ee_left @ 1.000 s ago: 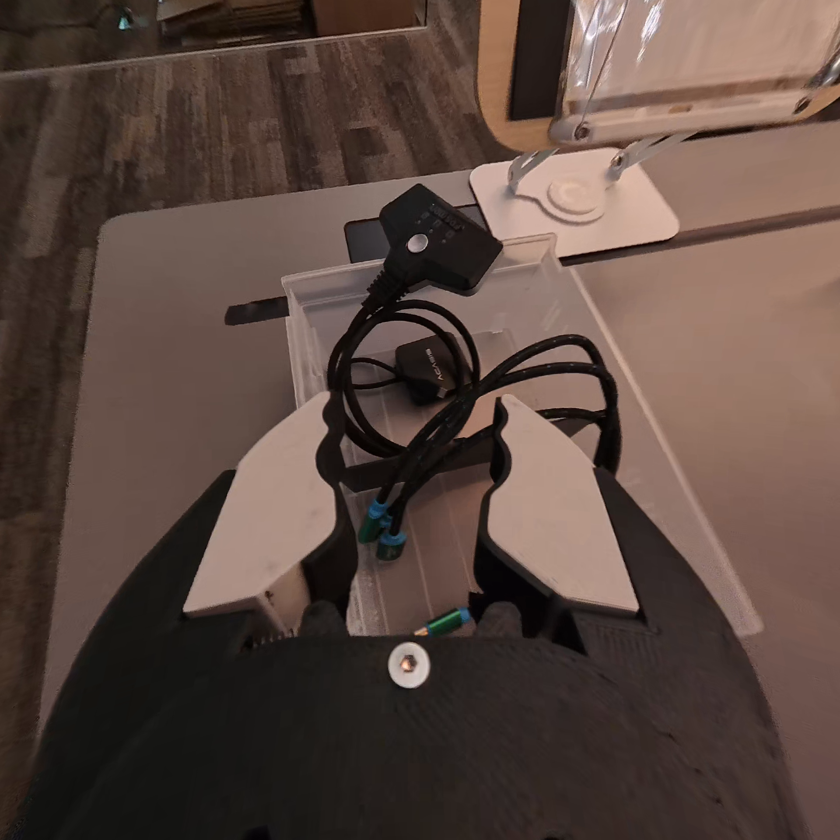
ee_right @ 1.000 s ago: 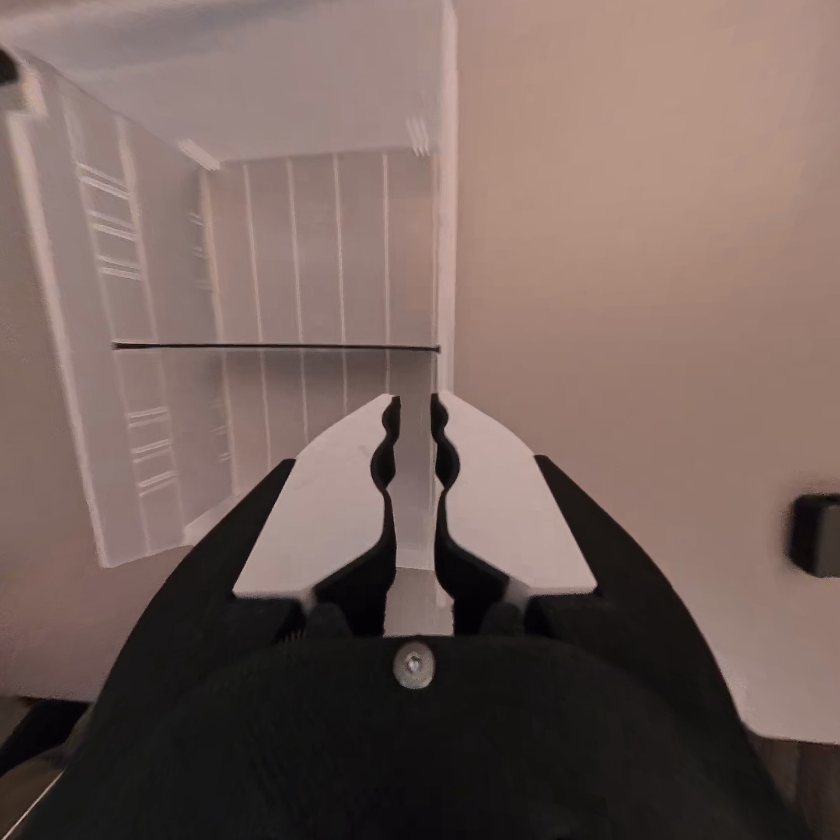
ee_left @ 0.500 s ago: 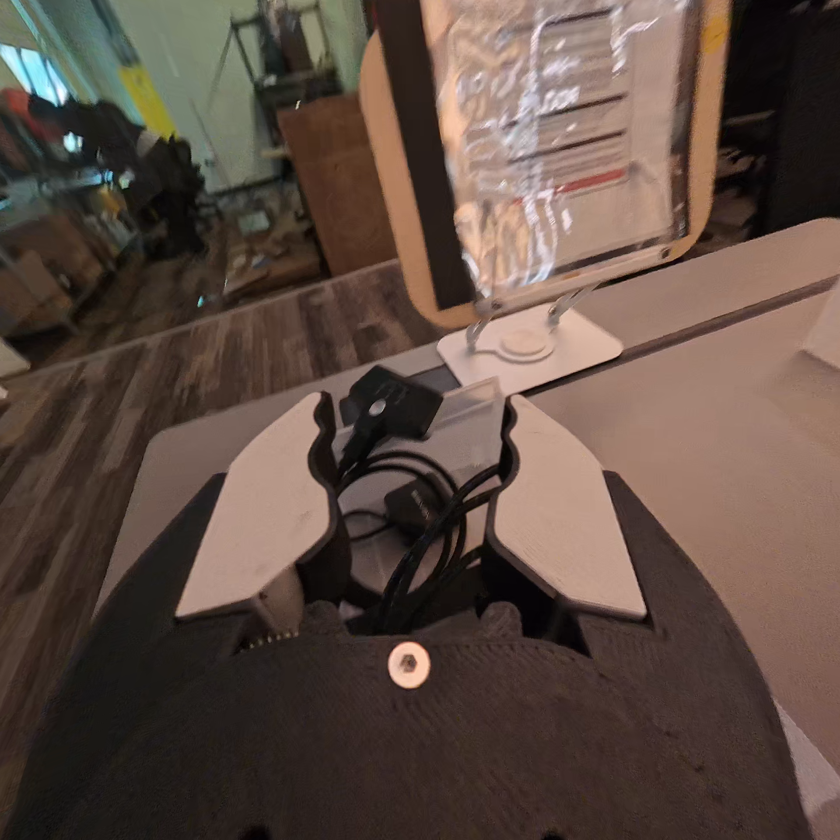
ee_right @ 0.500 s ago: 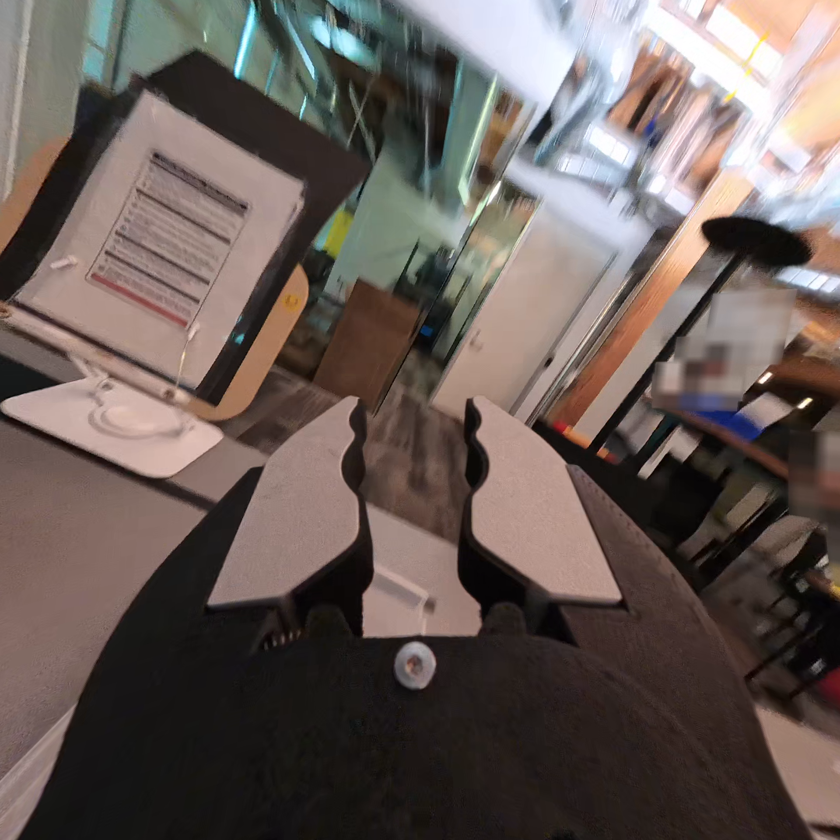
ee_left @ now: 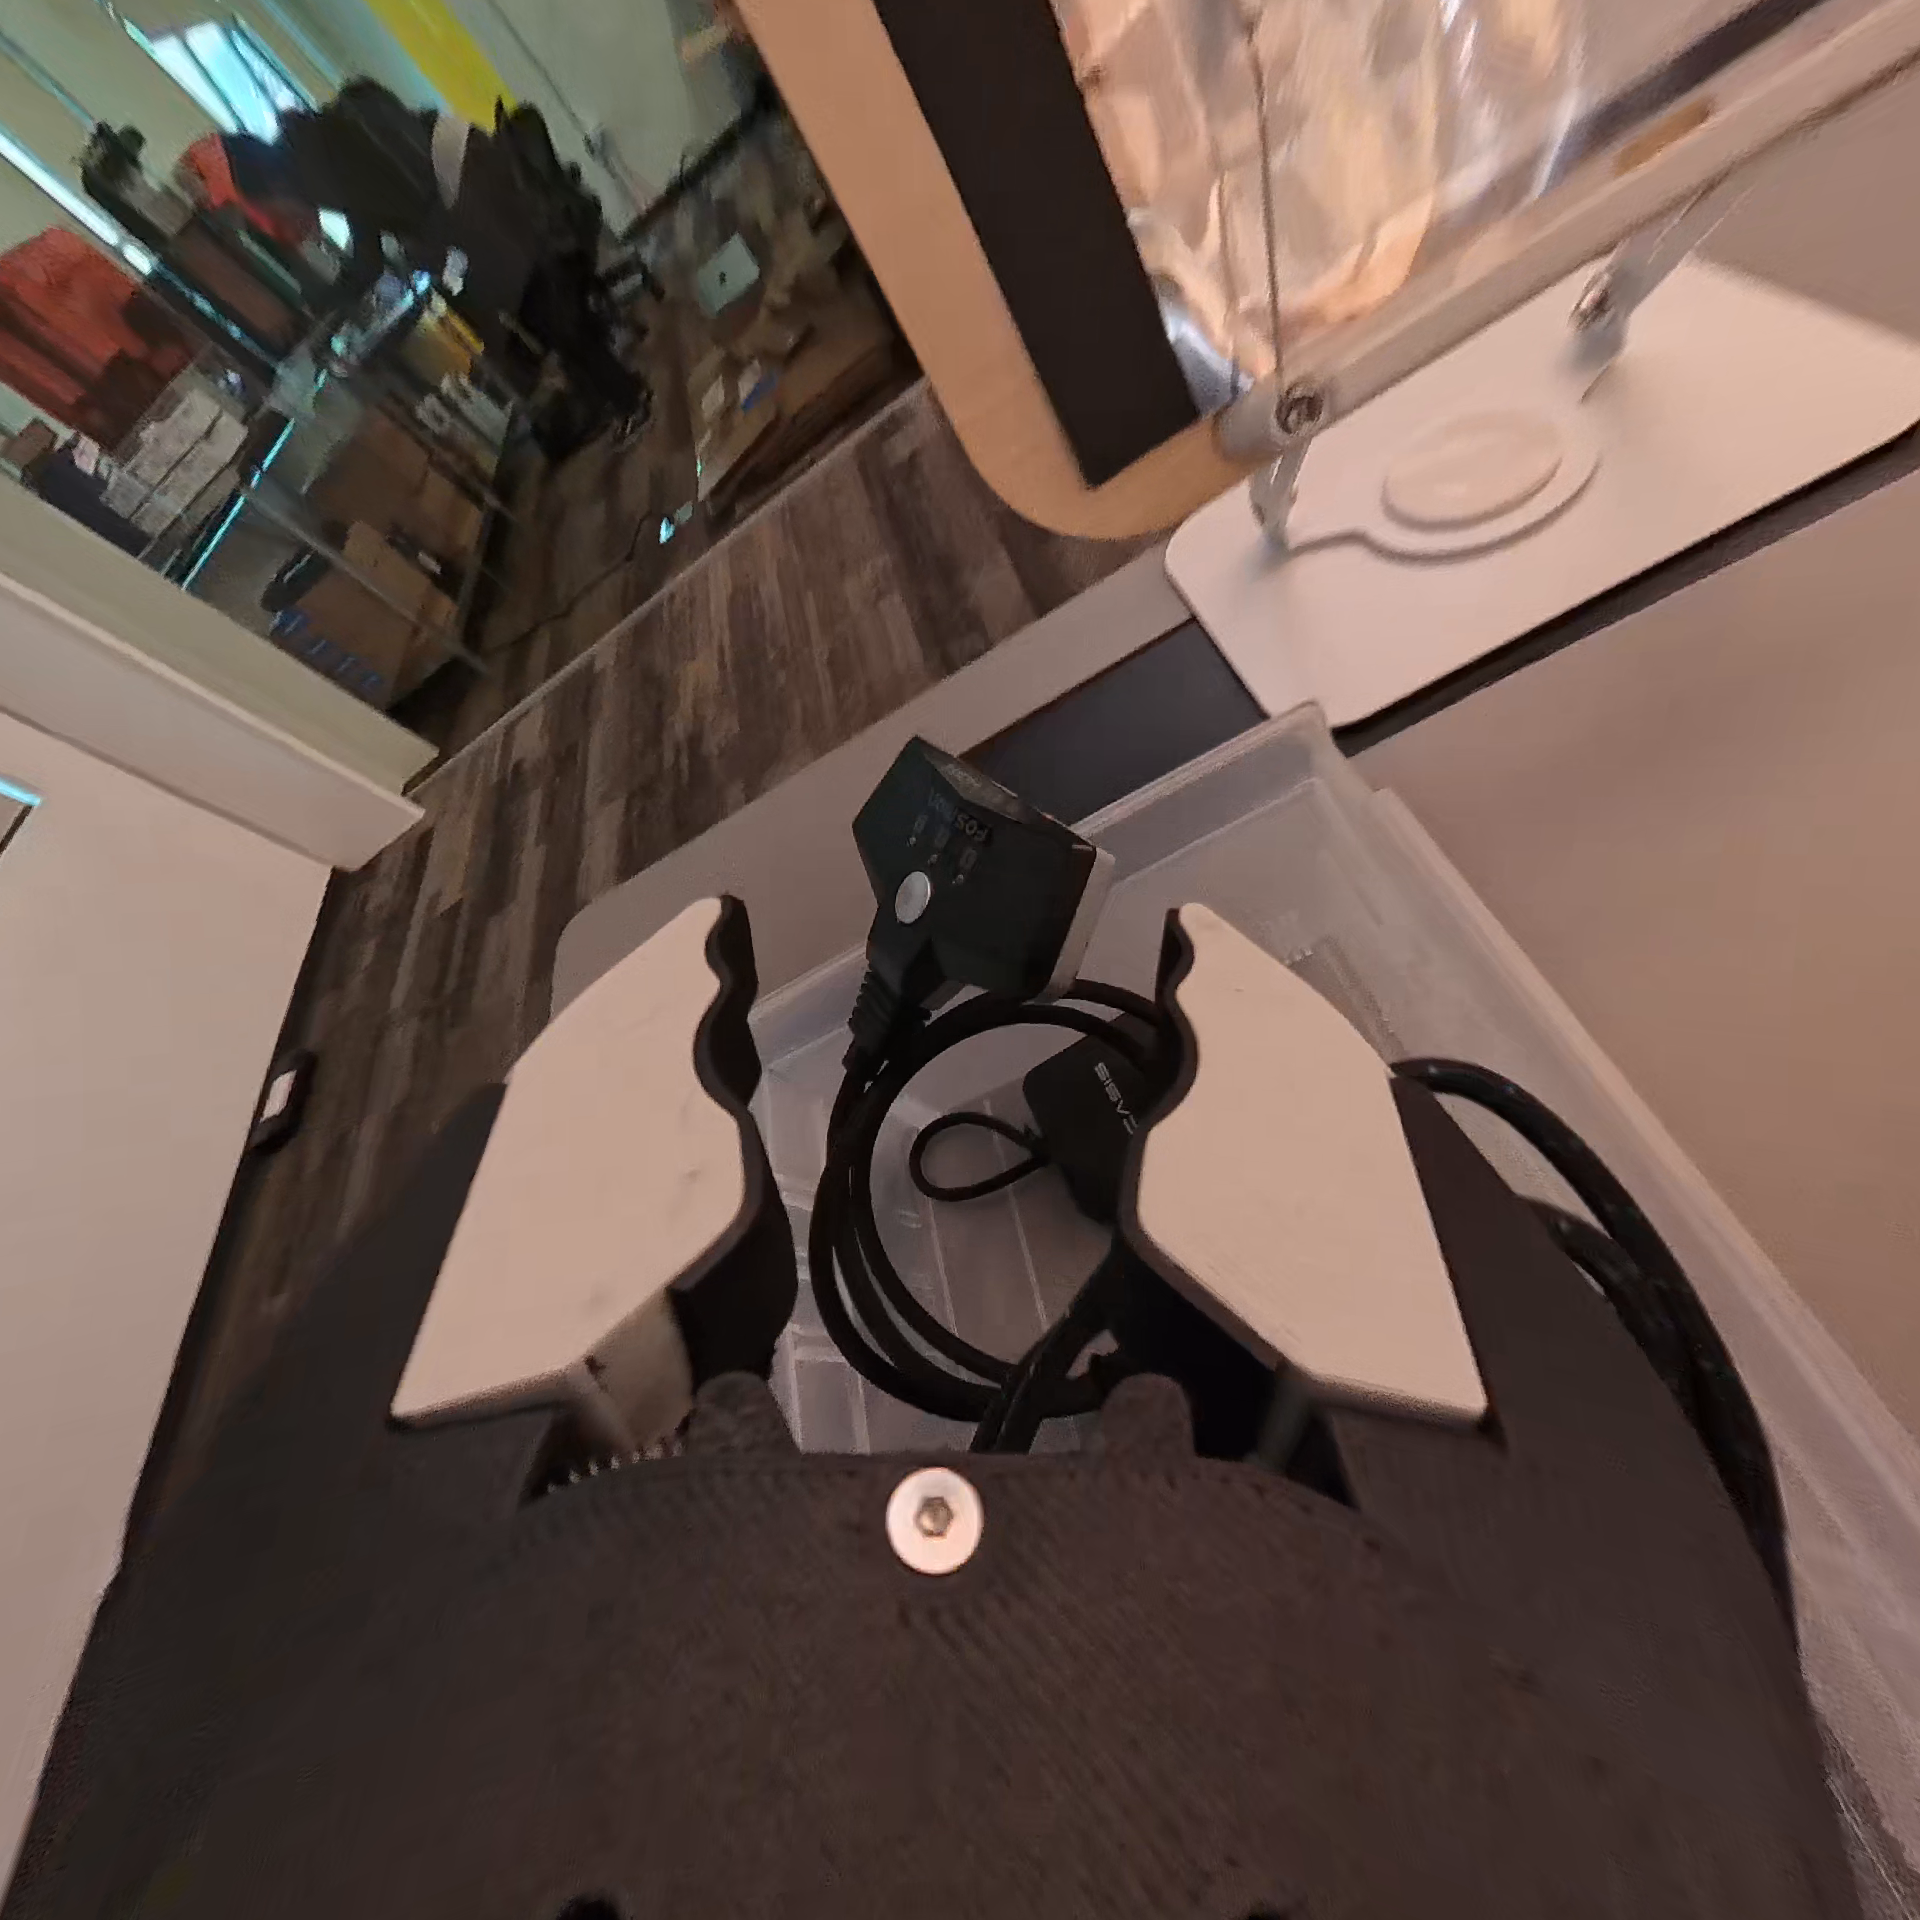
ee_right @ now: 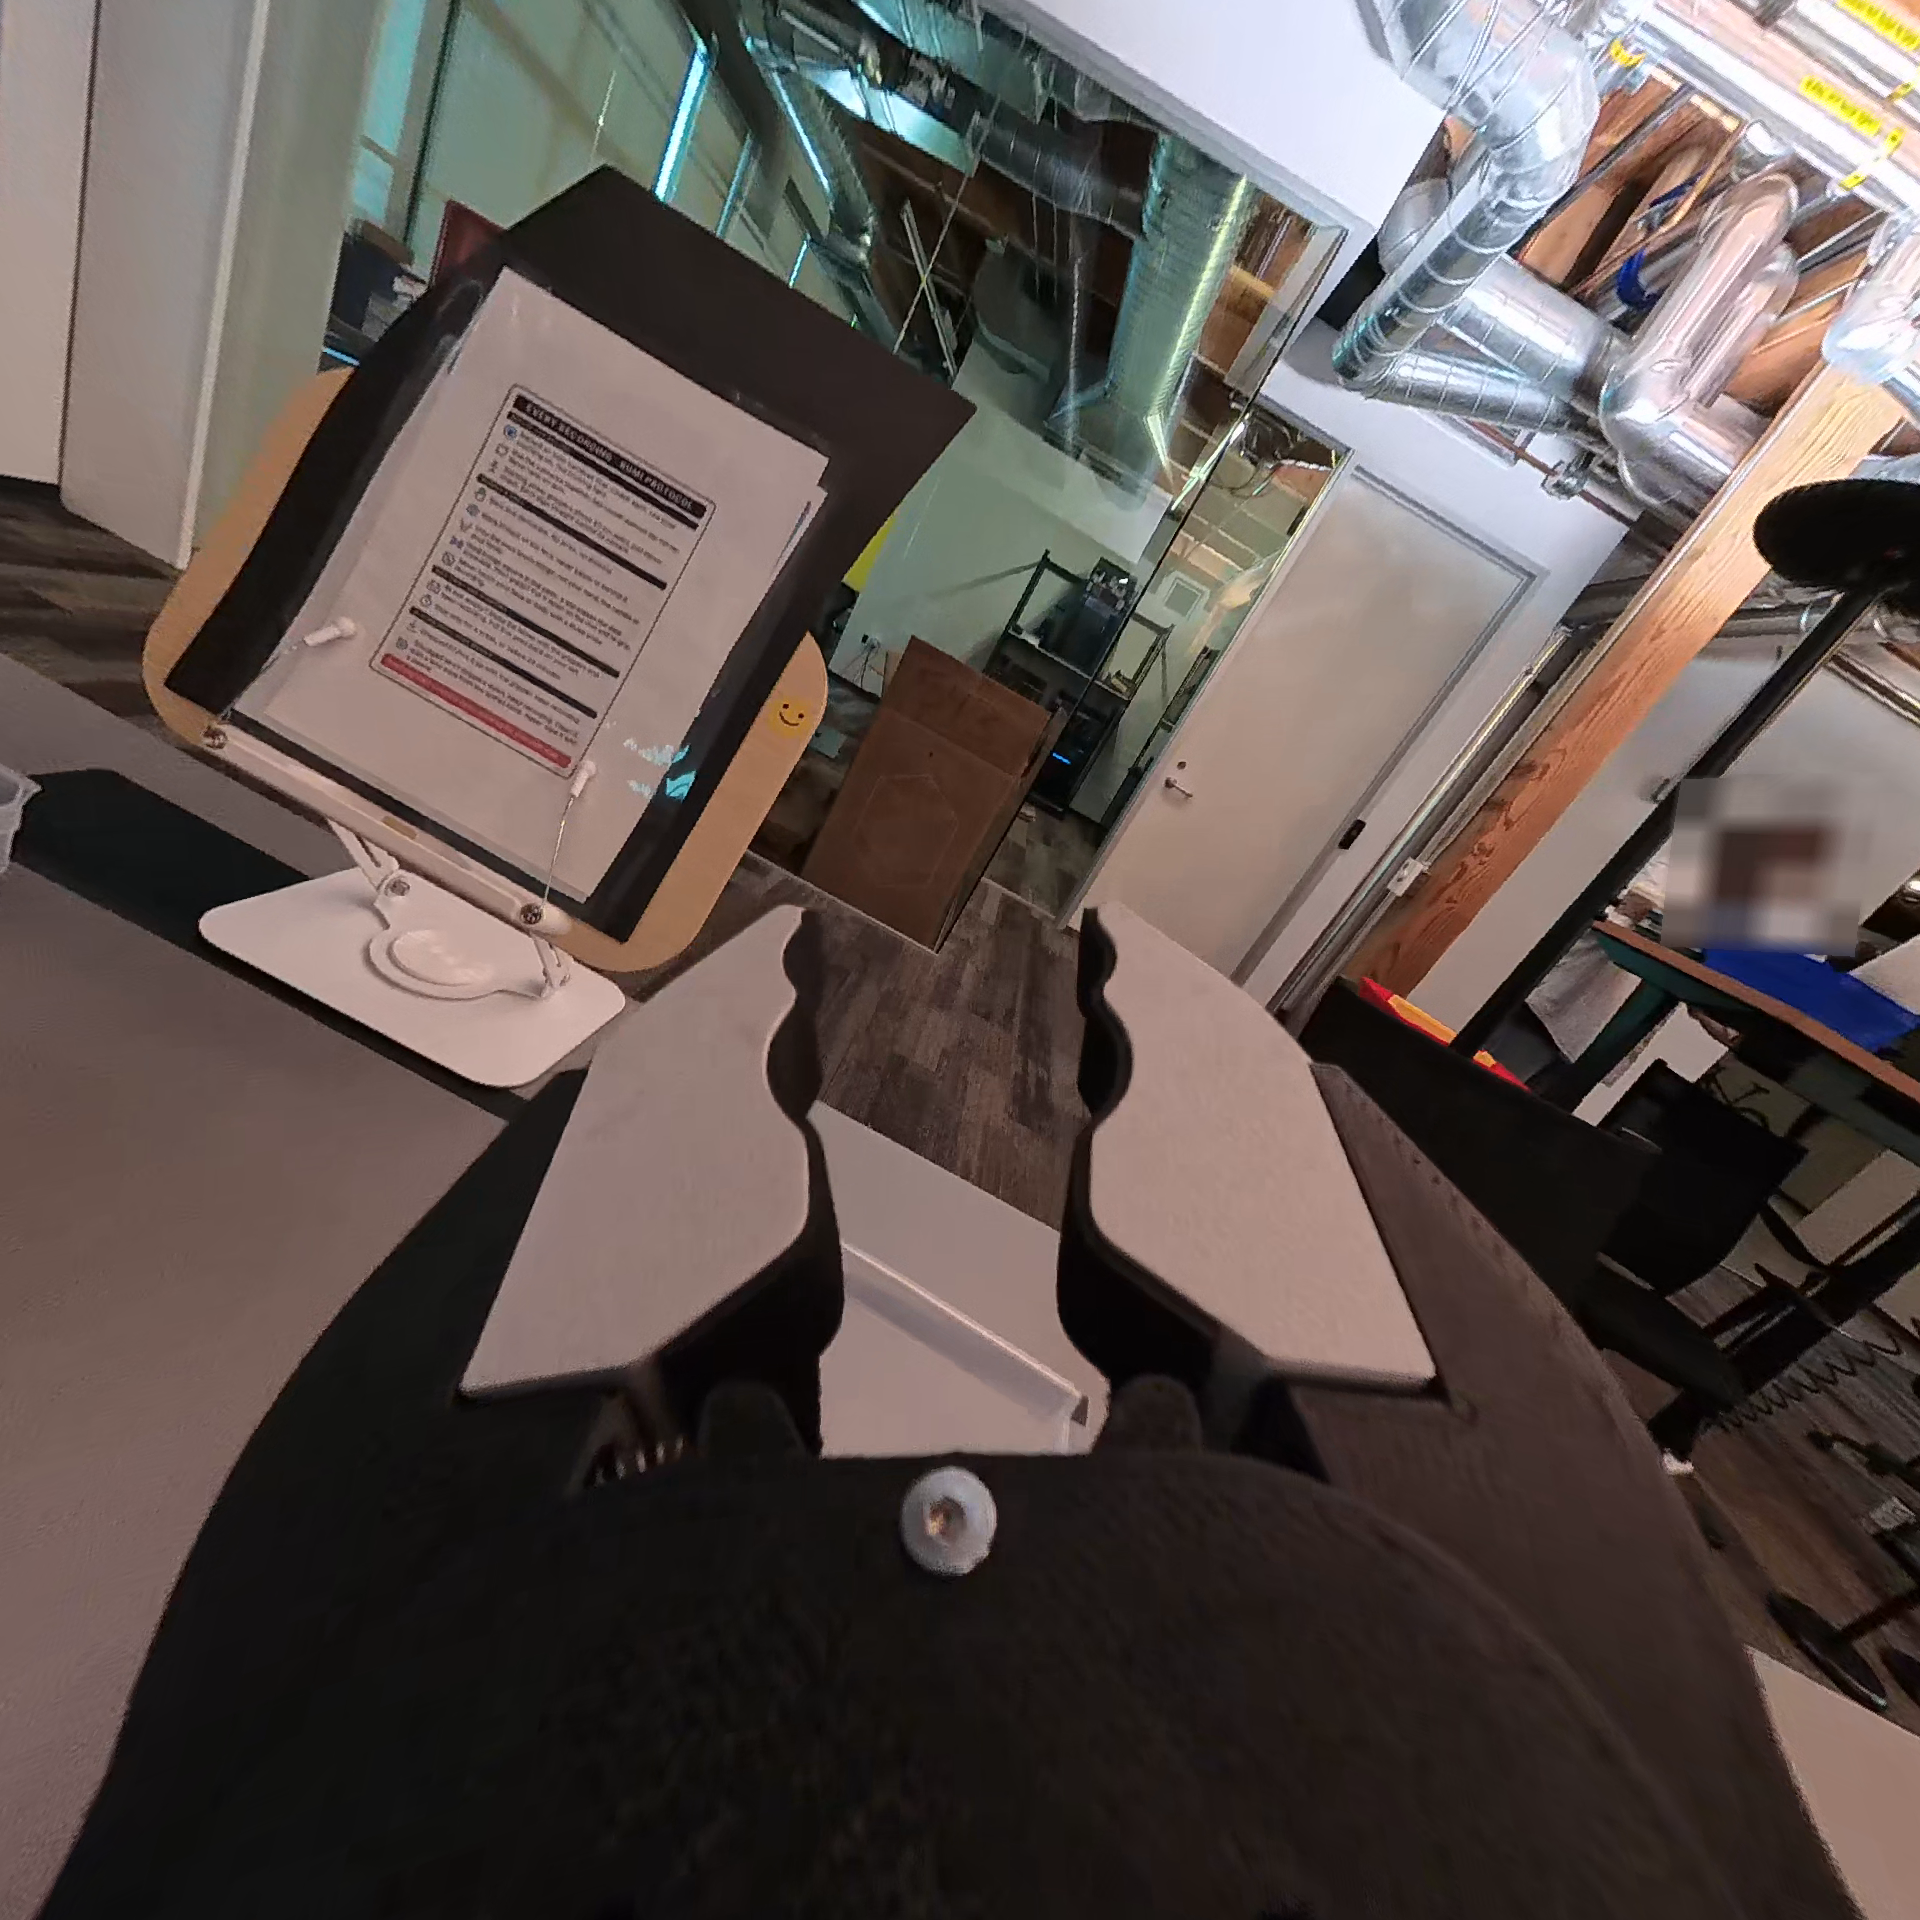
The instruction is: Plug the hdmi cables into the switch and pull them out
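The switch (ee_left: pixel 971 883), a small black box with a round silver button on top and a pale end face, rests on the far rim of the clear plastic bin (ee_left: pixel 1340 831), tilted, with its own black lead coiling down into the bin. The hdmi cables (ee_left: pixel 1049 1361) run from under the left gripper (ee_left: pixel 956 925) into the same bin; a thicker braided cable loops over the right side, and a black plug body lies beside the coil. No cable seems plugged into the switch yet, so I judge the task is at its beginning: the approach to the first pick. The left gripper is spread wide and holds nothing, with the switch showing between its fingers. The right gripper (ee_right: pixel 940 945) is also spread, empty, and points away over the table (ee_right: pixel 208 1143) toward a document stand (ee_right: pixel 416 966). The next move calls for steadying the switch with one gripper and taking one plug by its body with the other, aligned with a port.
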Motion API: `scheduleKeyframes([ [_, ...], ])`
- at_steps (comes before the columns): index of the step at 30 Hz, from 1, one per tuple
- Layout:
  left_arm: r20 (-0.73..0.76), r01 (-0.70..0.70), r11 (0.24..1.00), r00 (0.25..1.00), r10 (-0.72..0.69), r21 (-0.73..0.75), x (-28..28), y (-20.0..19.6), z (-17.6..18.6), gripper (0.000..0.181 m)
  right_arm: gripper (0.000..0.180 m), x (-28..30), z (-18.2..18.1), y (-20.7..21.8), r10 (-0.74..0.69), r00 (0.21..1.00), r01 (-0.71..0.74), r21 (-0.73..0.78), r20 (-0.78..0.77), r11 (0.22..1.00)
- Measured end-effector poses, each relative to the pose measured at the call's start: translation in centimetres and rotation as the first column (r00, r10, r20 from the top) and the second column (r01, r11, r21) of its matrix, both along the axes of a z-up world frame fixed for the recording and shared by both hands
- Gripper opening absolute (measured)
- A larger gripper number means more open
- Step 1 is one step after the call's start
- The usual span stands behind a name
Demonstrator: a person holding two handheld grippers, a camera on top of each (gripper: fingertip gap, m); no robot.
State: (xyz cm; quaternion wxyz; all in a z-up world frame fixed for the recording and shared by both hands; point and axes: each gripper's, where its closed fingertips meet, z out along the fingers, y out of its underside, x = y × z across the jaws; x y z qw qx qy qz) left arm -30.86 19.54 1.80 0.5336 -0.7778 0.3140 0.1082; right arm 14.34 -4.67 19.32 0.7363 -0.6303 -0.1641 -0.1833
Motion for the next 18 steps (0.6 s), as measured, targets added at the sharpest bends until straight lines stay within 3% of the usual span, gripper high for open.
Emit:
scheduleKeyframes([
  [5,-0.132,-0.067,0.993,0.990,0.053,-0.102,1.4,2.0,-2.2,0.071,0.047,1.0,-0.7,0.3,-0.036,0.999,0.036,-0.036,0.012,0.999],
  [9,-0.226,-0.145,0.974,0.969,0.103,-0.176,1.3,2.8,-3.5,0.057,0.046,2.1,-1.0,0.4,-0.045,0.999,0.044,-0.051,-0.021,0.998],
  [18,-0.346,-0.250,0.926,0.927,0.145,-0.282,-0.9,4.0,-6.9,0.066,0.046,2.4,-2.4,1.6,-0.068,0.998,0.068,-0.113,0.008,0.991],
])
